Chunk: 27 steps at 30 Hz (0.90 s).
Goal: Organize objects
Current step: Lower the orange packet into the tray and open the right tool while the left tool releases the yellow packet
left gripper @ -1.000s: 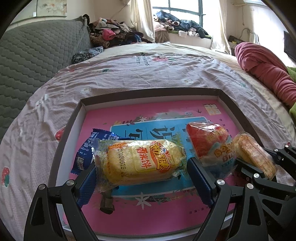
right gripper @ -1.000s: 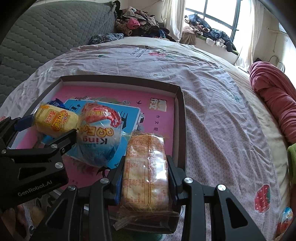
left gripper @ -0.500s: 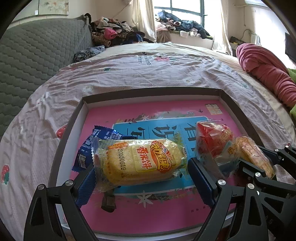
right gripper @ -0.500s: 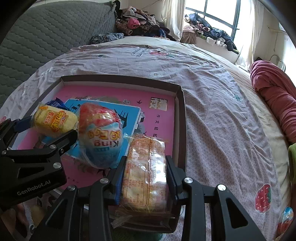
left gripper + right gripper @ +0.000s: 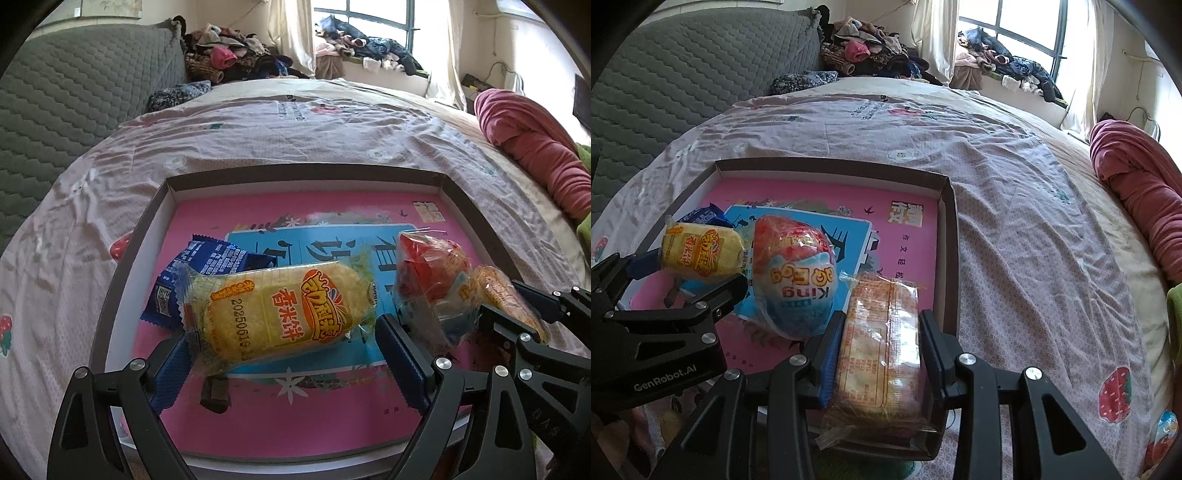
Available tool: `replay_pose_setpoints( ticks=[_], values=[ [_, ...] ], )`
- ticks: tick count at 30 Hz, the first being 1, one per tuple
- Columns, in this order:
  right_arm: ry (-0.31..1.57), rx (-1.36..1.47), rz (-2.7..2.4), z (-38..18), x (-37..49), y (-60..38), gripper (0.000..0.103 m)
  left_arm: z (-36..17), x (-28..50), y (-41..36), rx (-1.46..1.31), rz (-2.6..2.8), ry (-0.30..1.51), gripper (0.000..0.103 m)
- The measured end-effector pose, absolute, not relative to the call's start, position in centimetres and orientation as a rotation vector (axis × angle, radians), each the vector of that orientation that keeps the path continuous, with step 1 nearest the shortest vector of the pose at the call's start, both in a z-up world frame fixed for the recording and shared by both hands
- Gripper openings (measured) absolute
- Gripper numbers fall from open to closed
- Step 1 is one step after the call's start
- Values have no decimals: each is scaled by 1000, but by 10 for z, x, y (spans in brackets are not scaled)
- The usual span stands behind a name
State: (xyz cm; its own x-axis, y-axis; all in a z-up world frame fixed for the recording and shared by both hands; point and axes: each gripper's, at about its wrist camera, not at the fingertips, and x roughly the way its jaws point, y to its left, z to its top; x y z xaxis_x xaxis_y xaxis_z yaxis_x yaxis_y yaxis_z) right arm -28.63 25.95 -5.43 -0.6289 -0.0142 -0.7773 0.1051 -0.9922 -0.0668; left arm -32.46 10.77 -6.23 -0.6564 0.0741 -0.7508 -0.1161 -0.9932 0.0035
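A shallow box tray [image 5: 295, 171] with a pink and blue printed floor lies on the bed. A yellow rice-cracker packet [image 5: 280, 314] rests in it, partly on a blue wrapper [image 5: 218, 258]. My left gripper [image 5: 280, 343] stands open astride the packet, its right pad just clear of it. A red and blue egg-shaped pack [image 5: 794, 273] sits in the tray [image 5: 831, 166] between the two grippers. My right gripper [image 5: 881, 325] is shut on a tan biscuit packet [image 5: 879, 350] over the tray's near right corner.
A small dark brown piece [image 5: 216, 395] lies under the yellow packet's near edge. Around the tray is rumpled patterned bedsheet [image 5: 1015, 221]. A grey quilted headboard [image 5: 74, 92] is at the left, a maroon blanket [image 5: 535, 147] at the right, and clothes are piled by the window.
The egg-shaped pack has rocked and turned over on the tray. Both grippers, the yellow packet and the biscuit packet have stayed in place.
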Motion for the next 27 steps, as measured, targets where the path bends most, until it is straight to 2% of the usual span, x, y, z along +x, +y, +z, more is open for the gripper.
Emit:
replay_pose_setpoints(
  ticks=[15, 27],
  values=[
    [144, 1316, -2774, -50, -284, 262, 49, -55, -322, 103, -1243, 2780, 53, 94],
    [135, 1310, -2772, -49, -284, 263, 52, -55, -316, 99, -1254, 2785, 48, 94]
  ],
)
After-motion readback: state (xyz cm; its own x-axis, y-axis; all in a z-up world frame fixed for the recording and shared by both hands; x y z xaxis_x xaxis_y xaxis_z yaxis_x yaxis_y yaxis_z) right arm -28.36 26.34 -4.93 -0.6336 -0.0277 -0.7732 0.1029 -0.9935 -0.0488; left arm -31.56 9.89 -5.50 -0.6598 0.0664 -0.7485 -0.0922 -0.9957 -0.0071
